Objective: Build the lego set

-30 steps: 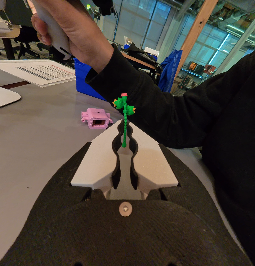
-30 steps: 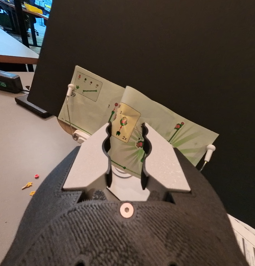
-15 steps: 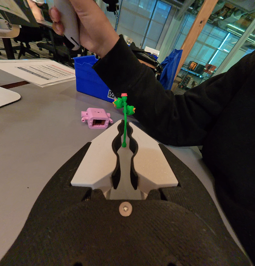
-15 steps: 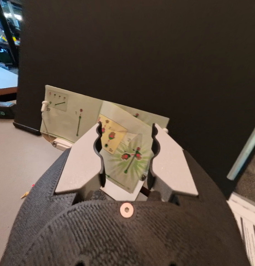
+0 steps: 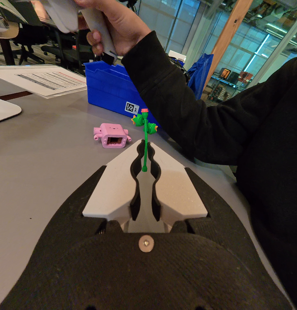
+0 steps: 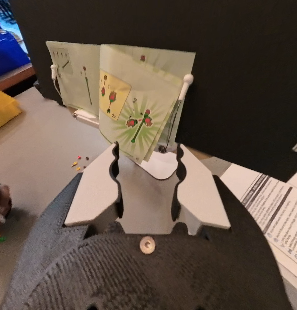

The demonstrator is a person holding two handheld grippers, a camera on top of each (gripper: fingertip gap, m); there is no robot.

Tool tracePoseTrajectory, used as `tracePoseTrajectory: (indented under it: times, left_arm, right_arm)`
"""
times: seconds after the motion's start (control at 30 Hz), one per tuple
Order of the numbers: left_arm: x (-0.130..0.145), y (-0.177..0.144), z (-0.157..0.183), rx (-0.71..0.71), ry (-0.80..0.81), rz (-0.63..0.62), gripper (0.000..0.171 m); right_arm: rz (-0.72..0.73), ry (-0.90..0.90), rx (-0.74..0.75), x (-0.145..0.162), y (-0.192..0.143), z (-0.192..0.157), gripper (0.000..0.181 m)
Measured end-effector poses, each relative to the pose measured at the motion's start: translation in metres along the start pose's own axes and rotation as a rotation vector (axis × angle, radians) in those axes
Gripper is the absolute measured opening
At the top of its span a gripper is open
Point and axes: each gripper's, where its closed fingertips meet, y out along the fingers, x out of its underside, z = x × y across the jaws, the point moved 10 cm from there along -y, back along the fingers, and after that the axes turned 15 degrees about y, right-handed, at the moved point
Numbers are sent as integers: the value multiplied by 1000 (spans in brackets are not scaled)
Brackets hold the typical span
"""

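Left tongs (image 5: 145, 146): closed on the green flower stem (image 5: 145, 142), pinched near the tips. Stem stands upright between the black pads, lower end free in the gap behind the tips. Small pink bud on top; two green leafy buds with orange points sit on either side just below it.

Grey bench (image 5: 44, 159). Pink lego block (image 5: 111, 137) lies on it, left of the stem and a little beyond the tongs, its open brown-lined side facing the camera, small knobs on both sides. Behind it a blue bin (image 5: 111, 87) with a square white sticker on its near wall. Printed sheet (image 5: 49, 80) flat on the bench at far left.

Person's hand (image 5: 117, 31) in the upper part of the left wrist view, black sleeve, gripping a white handle raised above the blue bin.

Right tongs (image 6: 147, 149): open wide, nothing between them, held above the bench. They face an instruction booklet (image 6: 144, 104) standing open on a white wire stand (image 6: 184, 88) against a black panel (image 6: 228, 50). The right page curls forward; pages are pale green with flower-stem drawings.

Loose small pieces (image 6: 79, 162) on the bench left of the right tongs: pink, yellow, dark. Too small to tell more. Yellow object (image 6: 3, 109) at far left edge, blurred. Another printed sheet (image 6: 270, 209) lies at right.
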Motion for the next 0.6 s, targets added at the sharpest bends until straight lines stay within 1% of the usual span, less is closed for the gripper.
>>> tracePoseTrajectory:
  times: [0.07, 0.17, 0.23, 0.33, 0.4, 0.53, 0.6]
  left_arm:
    - [0, 0, 0, 0, 0, 0, 0]
    - [0, 1, 0, 2, -2, -1, 0]
    - [1, 1, 0, 2, -1, -4, 0]
    - [1, 1, 0, 1, 2, -6, 0]
    - [0, 0, 0, 0, 3, -6, 0]
    - [0, 0, 0, 0, 3, -5, 0]
    - [0, 1, 1, 0, 4, -6, 0]
  right_arm:
    - [-37, 33, -57, 3, -1, 4, 64]
    - [-80, 65, -124, 5, 2, 2, 65]
    - [-93, 56, -96, 4, 4, 1, 66]
    - [-56, 22, -16, 0, 3, 1, 66]
    - [-32, 23, -22, -3, 0, -2, 64]
    - [-9, 77, -130, -5, -8, -1, 50]
    - [-4, 124, -205, -5, -10, 1, 47]
